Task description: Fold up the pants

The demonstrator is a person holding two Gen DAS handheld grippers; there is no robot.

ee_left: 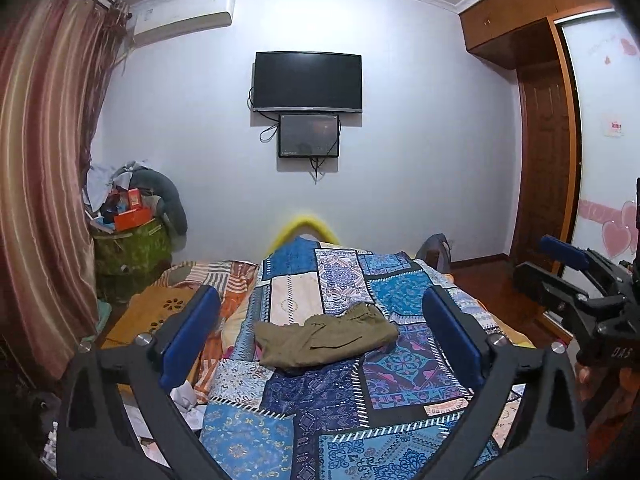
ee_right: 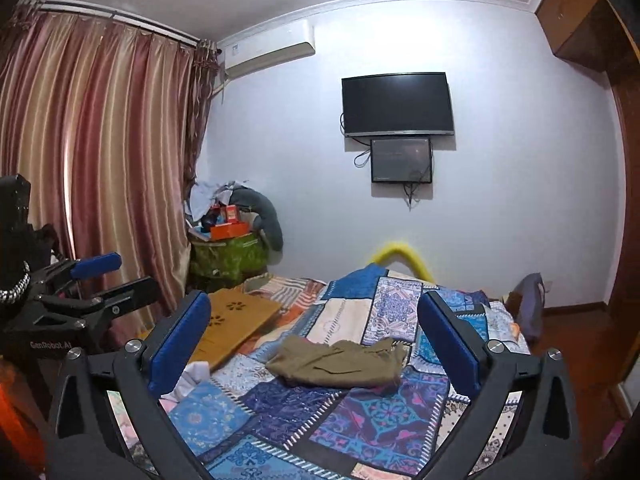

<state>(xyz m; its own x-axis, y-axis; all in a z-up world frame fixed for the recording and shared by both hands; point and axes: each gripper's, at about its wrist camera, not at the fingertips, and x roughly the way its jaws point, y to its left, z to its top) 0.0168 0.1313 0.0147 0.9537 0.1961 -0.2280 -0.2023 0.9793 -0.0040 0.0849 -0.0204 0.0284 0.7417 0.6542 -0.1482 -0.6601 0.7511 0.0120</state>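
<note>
Olive-green pants (ee_left: 326, 334) lie folded into a compact bundle on the blue patchwork bedspread (ee_left: 332, 404), ahead of both grippers. My left gripper (ee_left: 320, 328) is open wide, its blue pads well apart and clear of the cloth, nothing held. In the right wrist view the pants (ee_right: 338, 362) rest a little beyond my right gripper (ee_right: 314, 334), which is also open wide and empty. The right gripper (ee_left: 560, 264) shows at the right edge of the left wrist view; the left gripper (ee_right: 104, 276) shows at the left edge of the right wrist view.
A tan wooden board (ee_right: 236, 324) lies on the bed's left side. White crumpled cloth (ee_right: 192, 376) sits near the left edge. A green bin piled with boxes and clothes (ee_left: 132, 248) stands by the curtain (ee_left: 44, 184). A television (ee_left: 308, 82) hangs on the far wall. A wooden wardrobe (ee_left: 544, 160) is on the right.
</note>
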